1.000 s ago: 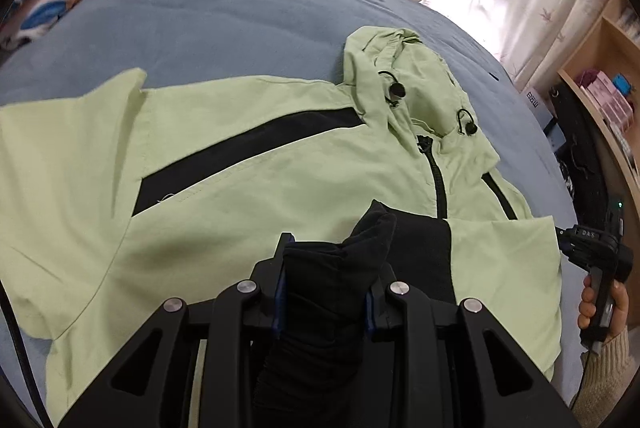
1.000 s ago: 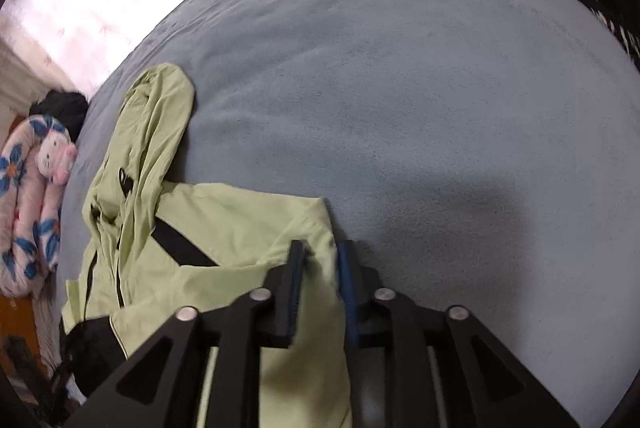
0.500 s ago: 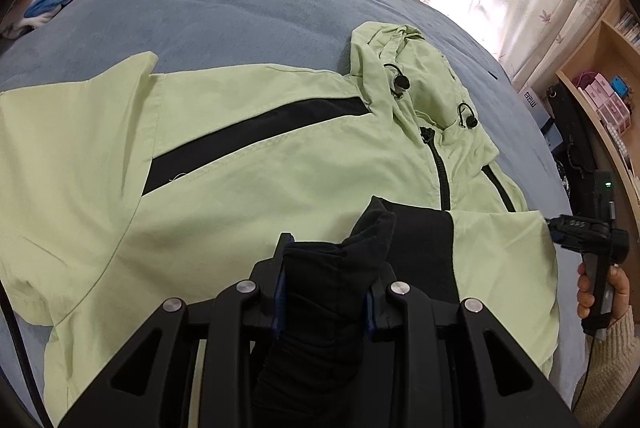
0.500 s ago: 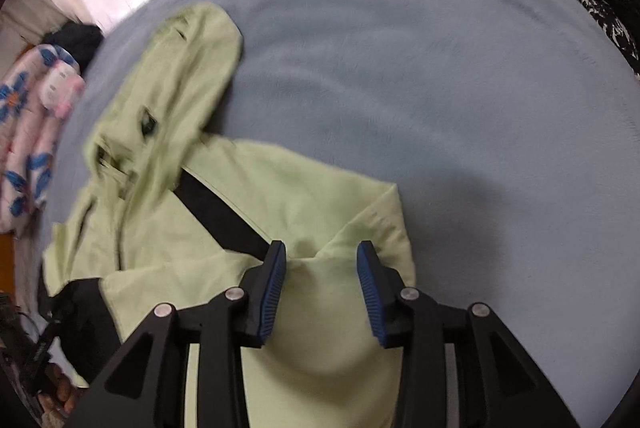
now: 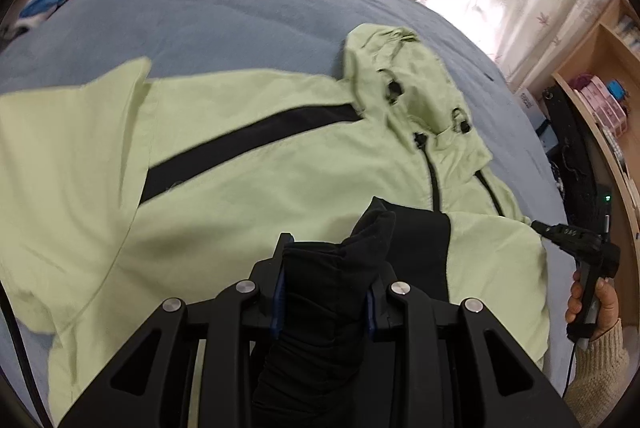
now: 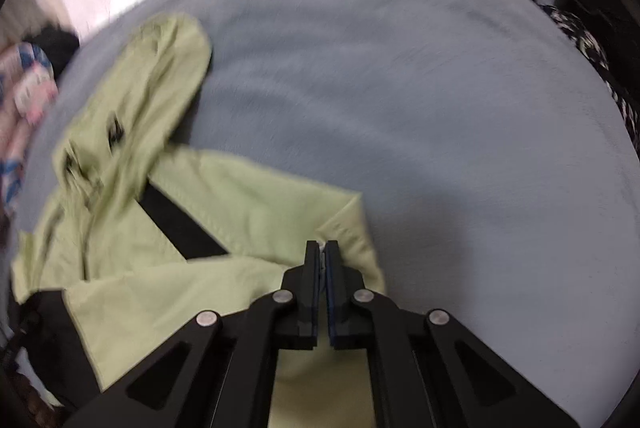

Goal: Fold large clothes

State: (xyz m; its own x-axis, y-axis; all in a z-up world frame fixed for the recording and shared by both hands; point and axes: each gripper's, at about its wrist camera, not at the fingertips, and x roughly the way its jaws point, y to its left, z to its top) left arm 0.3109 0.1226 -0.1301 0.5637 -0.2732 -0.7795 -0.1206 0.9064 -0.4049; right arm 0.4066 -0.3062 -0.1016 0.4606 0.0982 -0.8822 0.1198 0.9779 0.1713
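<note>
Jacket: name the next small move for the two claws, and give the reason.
Probably carry the black cuff, clamped in the left claw, further across the jacket and lay it flat; the right claw looks shut over the right sleeve edge, apparently with nothing in it.

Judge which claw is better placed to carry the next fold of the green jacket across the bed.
Left, probably. The left claw is clamped on the black cuff, a sleeve end lying over the jacket body. The right claw looks shut above the folded sleeve edge, gripping little or nothing.
</note>
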